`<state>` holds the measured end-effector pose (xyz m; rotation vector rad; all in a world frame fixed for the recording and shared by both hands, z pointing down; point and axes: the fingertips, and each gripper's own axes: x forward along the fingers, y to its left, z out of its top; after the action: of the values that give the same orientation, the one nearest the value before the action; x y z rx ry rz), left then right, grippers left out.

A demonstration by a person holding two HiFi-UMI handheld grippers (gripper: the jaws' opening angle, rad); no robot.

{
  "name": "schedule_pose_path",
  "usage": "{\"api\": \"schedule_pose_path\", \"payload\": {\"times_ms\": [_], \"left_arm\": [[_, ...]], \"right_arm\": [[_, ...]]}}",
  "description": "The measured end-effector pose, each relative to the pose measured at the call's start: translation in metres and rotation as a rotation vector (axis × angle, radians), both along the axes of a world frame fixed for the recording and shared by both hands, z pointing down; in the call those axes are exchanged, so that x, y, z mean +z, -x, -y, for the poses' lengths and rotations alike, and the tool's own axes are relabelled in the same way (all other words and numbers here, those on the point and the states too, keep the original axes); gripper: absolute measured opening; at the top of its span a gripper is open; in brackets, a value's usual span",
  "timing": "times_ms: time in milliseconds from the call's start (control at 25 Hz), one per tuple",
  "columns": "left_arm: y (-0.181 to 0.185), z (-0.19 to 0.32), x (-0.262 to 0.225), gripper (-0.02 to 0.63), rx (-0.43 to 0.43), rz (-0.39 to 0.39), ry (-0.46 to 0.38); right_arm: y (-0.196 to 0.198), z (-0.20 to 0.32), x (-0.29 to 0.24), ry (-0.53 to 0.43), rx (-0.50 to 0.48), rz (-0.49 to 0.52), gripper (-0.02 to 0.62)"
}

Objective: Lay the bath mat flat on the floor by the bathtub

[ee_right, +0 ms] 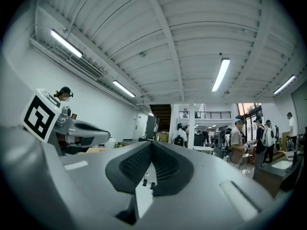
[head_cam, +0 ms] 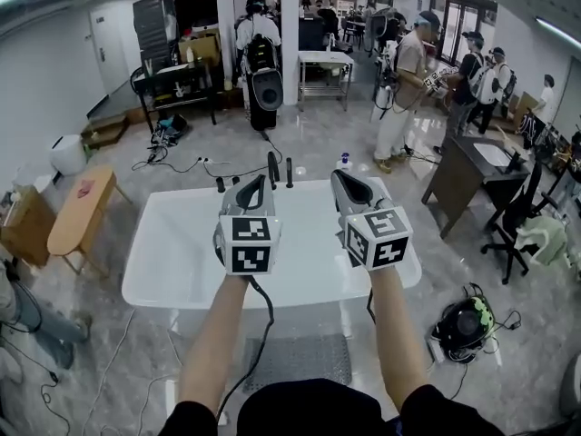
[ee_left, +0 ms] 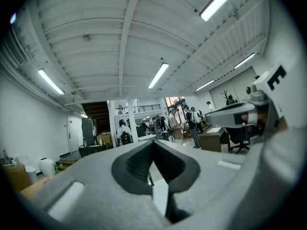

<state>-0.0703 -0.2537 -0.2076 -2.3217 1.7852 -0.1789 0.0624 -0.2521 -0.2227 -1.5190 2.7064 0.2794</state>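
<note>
The left gripper [head_cam: 258,185] and right gripper [head_cam: 345,180] are hovering side by side over the white bathtub [head_cam: 163,262], both with jaws pressed together and gripping nothing. The gray bath mat [head_cam: 304,361] is lying on the glossy tiled floor [head_cam: 100,371] at 6 o'clock from them, just beside the tub's near side and well apart from both. People [head_cam: 408,89] are standing at 1 o'clock, and a wooden bench [head_cam: 82,212] is sitting at 9 o'clock.

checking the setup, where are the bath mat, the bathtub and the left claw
bath mat [head_cam: 309,360], head view, middle of its grey surface
bathtub [head_cam: 172,243], head view, bare white inside, left part
left claw [ee_left: 153,143], left gripper view, where its shut tips meet
</note>
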Motion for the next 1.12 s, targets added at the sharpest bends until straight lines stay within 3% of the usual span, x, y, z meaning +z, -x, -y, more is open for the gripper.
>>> {"api": "schedule_pose_path", "payload": {"times_ms": [80,200,280,440,640,880,1120], "left_arm": [[-0.008,-0.012,-0.020,0.005,0.003,-0.002,-0.058],[-0.018,-0.029,-0.039,0.005,-0.023,0.056,-0.146],[-0.025,-0.037,-0.038,0.005,-0.017,0.070,-0.164],[-0.022,-0.053,-0.019,0.005,-0.013,0.005,-0.135],[0.009,-0.058,0.017,0.005,-0.084,-0.120,-0.060],[0.021,-0.060,0.050,0.005,-0.100,-0.123,0.009],[0.019,-0.060,0.044,0.005,-0.120,-0.127,-0.018]], "right_arm": [[-0.002,-0.010,-0.011,-0.041,0.011,-0.008,0.006],[-0.005,-0.024,-0.021,-0.075,0.036,-0.001,0.006],[-0.008,-0.034,-0.024,-0.092,0.057,0.001,0.006],[-0.014,-0.050,-0.021,-0.107,0.069,0.030,0.006],[-0.027,-0.052,0.013,0.014,0.094,0.056,0.006],[-0.035,-0.051,0.049,0.078,0.154,0.039,0.005],[-0.034,-0.046,0.052,0.080,0.153,0.050,0.005]]}}
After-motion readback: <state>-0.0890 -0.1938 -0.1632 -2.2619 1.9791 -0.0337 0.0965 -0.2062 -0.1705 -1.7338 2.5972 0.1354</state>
